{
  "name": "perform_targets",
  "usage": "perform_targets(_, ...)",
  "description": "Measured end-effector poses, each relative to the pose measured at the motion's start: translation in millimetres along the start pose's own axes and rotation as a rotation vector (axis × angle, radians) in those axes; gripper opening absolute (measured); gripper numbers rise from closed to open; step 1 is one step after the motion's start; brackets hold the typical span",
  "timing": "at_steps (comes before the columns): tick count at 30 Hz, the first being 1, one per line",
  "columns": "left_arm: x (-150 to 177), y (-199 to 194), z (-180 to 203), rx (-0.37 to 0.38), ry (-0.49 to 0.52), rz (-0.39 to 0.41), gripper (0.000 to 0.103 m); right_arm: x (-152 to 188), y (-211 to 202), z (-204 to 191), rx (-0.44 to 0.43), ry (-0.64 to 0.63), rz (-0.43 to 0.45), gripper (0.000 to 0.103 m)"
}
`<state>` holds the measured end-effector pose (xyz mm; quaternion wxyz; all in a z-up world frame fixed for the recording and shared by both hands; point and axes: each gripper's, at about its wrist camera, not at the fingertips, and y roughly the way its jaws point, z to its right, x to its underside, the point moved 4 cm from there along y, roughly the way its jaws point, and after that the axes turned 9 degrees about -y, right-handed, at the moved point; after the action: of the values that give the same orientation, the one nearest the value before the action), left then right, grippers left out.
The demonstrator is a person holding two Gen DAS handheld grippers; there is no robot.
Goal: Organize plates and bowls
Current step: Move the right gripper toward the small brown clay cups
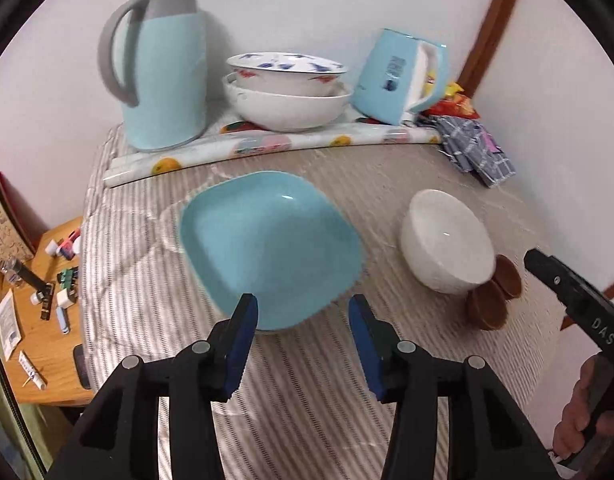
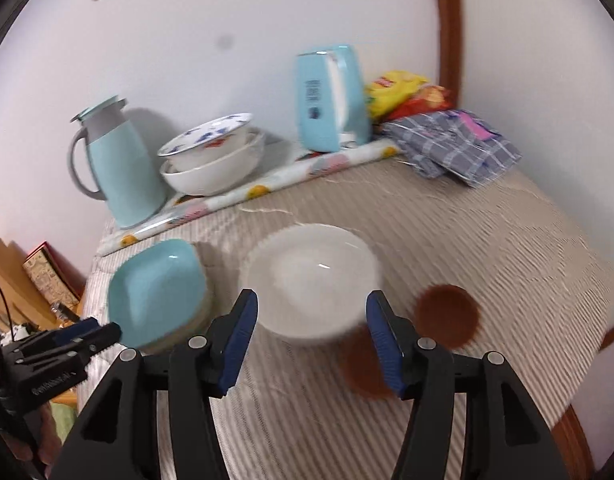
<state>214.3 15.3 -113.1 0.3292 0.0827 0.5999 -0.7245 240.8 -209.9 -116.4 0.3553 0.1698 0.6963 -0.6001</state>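
Blur softens both our views, so rim details are hard to read. Leftmost on the striped tablecloth (image 1: 147,280), our left gripper (image 1: 301,312) hovers with fingers apart over the near corner of the blue square dish (image 1: 267,248), which sits diamond-wise, one corner toward us. Toward the right edge, our right gripper (image 2: 311,312) is spread wide before the white bowl (image 2: 311,276), mouth up. Two brown saucers (image 2: 447,316) lie beside it, one partly hidden.

Glossy white bowl (image 2: 313,280), ribbed tablecloth (image 2: 487,248)
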Motion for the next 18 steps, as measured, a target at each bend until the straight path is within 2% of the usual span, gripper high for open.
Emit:
perform_targets(10,21.8,6.7,47.4,0.079,0.06,-0.036,0.045,42.7,-2.9,70.1,0.108,0.085,-0.052,0.054)
perform_targets(15,24.0,17.1,57.7,0.08,0.074,-0.042,0.045,48.8,10.1,97.2,0.12,0.118,-0.07,0.041)
perform_targets(18,17.7,23.9,53.8,0.048,0.042,-0.015,0.045,50.7,23.2,110.7,0.121,0.137,-0.087,0.033)
